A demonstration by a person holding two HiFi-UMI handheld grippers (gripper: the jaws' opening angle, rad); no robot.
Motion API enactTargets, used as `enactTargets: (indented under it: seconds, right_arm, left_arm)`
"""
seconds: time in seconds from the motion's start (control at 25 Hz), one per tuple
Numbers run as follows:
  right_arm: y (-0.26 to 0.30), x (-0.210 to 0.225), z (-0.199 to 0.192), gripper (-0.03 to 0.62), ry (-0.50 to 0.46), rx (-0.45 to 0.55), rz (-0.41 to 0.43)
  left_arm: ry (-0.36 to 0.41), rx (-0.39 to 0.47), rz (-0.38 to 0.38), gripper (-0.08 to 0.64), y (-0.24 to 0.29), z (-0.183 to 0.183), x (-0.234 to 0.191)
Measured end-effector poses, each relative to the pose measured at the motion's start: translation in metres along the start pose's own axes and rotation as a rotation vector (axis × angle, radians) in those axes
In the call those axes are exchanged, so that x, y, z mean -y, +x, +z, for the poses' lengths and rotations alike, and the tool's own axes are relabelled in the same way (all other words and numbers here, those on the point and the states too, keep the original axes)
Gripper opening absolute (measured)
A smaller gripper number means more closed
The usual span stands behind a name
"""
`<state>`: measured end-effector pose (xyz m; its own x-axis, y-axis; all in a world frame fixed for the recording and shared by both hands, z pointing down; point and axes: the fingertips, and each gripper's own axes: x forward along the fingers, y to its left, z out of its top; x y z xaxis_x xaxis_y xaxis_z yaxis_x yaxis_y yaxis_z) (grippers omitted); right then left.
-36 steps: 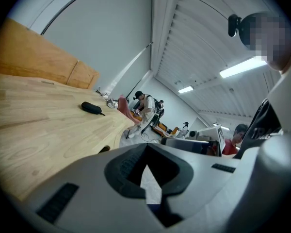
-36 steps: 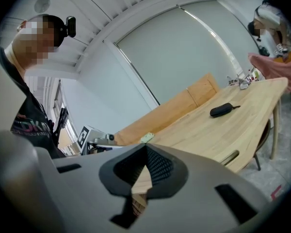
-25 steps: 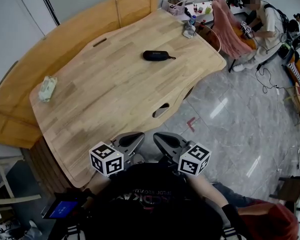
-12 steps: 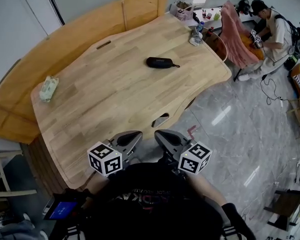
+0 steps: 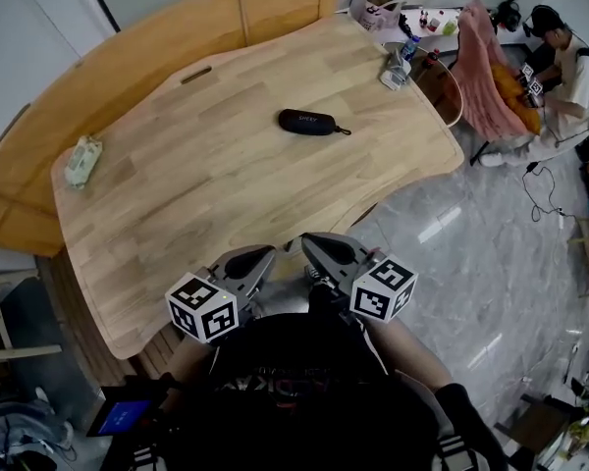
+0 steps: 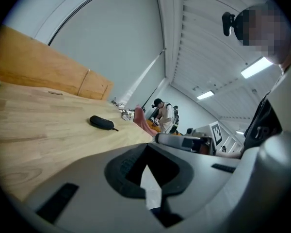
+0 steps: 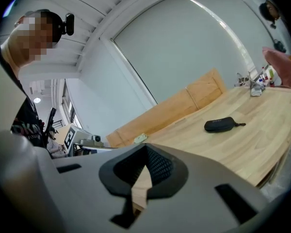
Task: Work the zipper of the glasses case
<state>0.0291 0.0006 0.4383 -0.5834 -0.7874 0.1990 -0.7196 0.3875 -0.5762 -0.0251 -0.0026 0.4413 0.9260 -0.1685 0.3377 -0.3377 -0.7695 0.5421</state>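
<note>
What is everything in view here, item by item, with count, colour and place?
glasses case: one, black, mid-table toward the far side
table: one, light wood, in front of the person
packet: one, pale green, table's left edge
bottles: a few, mixed colours, table's far right corner
cloth: one, pink, draped beyond the table's right end
seated person: one, light top, far right
left gripper: one, grey, shut and empty, at the table's near edge
right gripper: one, grey, shut and empty, beside the left one
</note>
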Motion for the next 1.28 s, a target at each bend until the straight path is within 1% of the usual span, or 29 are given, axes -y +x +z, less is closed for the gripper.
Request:
enactTargets:
  seconds: [0.2, 0.32, 0.52, 0.72, 0.8, 0.96, 1.0, 1.12, 1.28]
  right_arm:
    - [-0.002, 0.048, 0.015, 0.014, -0.025, -0.017, -0.003]
    - [0.001, 0.074, 0.024, 0.014, -0.067, -0.040, -0.008]
    - [0.007, 0.113, 0.034, 0.015, -0.125, -0.084, -0.021]
    - [0.013, 0.154, 0.043, 0.015, -0.190, -0.138, -0.028]
    - [0.019, 0.174, 0.046, 0.015, -0.223, -0.160, -0.032]
    - [0.038, 0.211, 0.049, 0.019, -0.279, -0.220, -0.036]
    - [0.044, 0.220, 0.050, 0.045, -0.293, -0.238, -0.034]
    - [0.066, 0.249, 0.051, 0.157, -0.357, -0.308, -0.036]
    - [0.100, 0.297, 0.044, 0.264, -0.489, -0.475, -0.061]
  left_arm:
    - [-0.016, 0.008, 0.057, 0.011, 0.023, 0.003, -0.007]
    - [-0.019, 0.018, 0.086, 0.011, 0.038, 0.008, -0.011]
    - [-0.003, 0.038, 0.139, 0.011, 0.063, 0.016, -0.013]
    - [0.036, 0.038, 0.227, 0.011, 0.073, 0.016, -0.011]
    - [0.028, 0.037, 0.261, 0.011, 0.074, 0.012, -0.012]
    - [-0.018, 0.045, 0.317, 0.011, 0.070, 0.005, -0.015]
    - [-0.027, 0.047, 0.330, 0.011, 0.069, 0.005, -0.015]
    - [-0.050, 0.049, 0.358, 0.011, 0.068, 0.002, -0.015]
    - [-0.073, 0.043, 0.388, 0.011, 0.067, -0.002, -0.016]
